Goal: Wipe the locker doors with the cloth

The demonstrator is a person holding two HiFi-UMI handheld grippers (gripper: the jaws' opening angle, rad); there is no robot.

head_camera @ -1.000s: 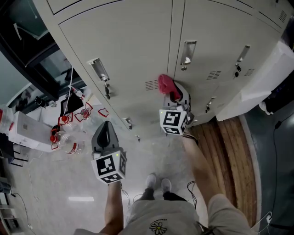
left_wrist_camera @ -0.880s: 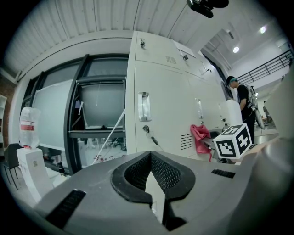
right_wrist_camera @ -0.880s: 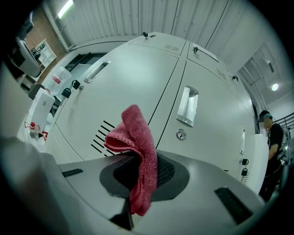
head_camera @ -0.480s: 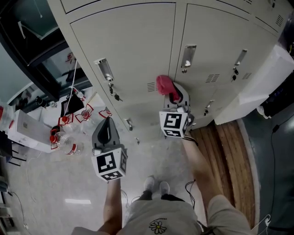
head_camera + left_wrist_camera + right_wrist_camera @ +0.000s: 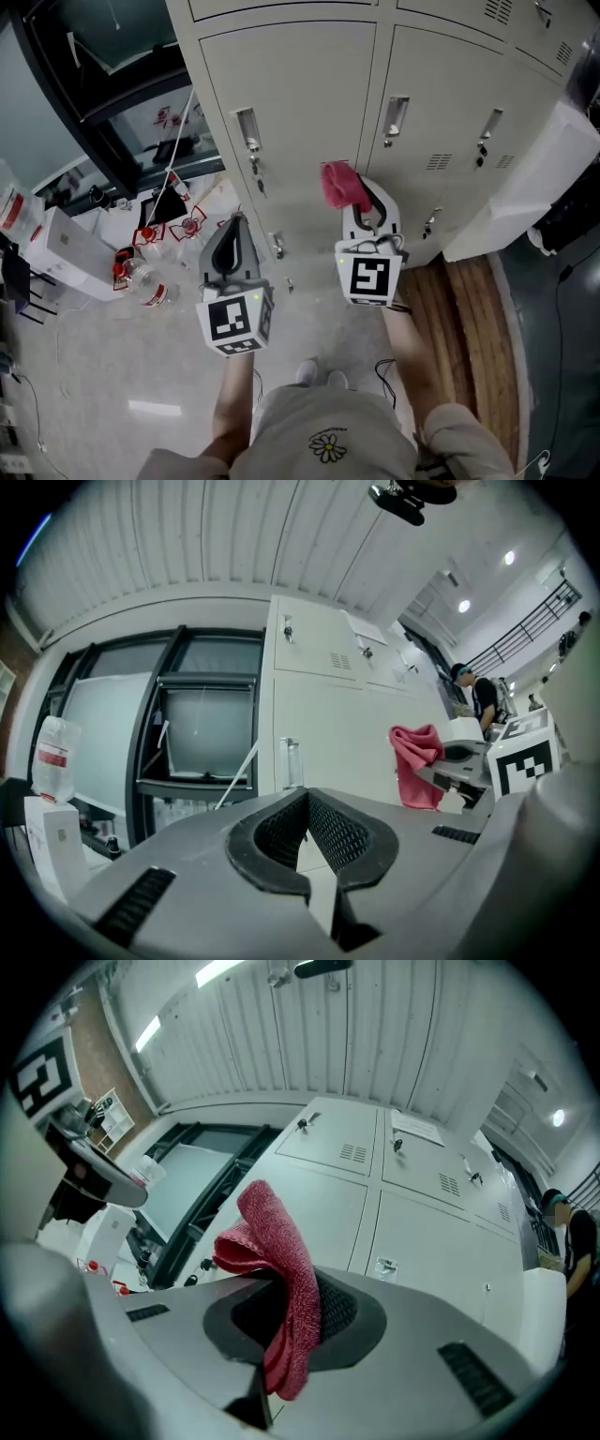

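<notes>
A red cloth (image 5: 338,184) is pinched in my right gripper (image 5: 360,201), which is shut on it; the cloth (image 5: 278,1269) sticks up and folds over the jaws. It hangs just in front of the beige locker doors (image 5: 298,103), near the seam between two of them; contact cannot be told. My left gripper (image 5: 232,246) is shut with nothing in it, held lower left, apart from the doors (image 5: 330,714). From the left gripper view the cloth (image 5: 418,764) shows to the right.
Each locker door has a metal handle (image 5: 247,128) with keys hanging. Bottles and red-white items (image 5: 155,253) lie on the floor at left by a white box (image 5: 61,251). A dark window frame (image 5: 103,94) stands left; a white block (image 5: 530,178) and wooden flooring (image 5: 469,309) right.
The view has tilted up, so more of the locker doors shows. Both grippers sit slightly lower and to the right in the frame; the cloth stays in the right gripper.
</notes>
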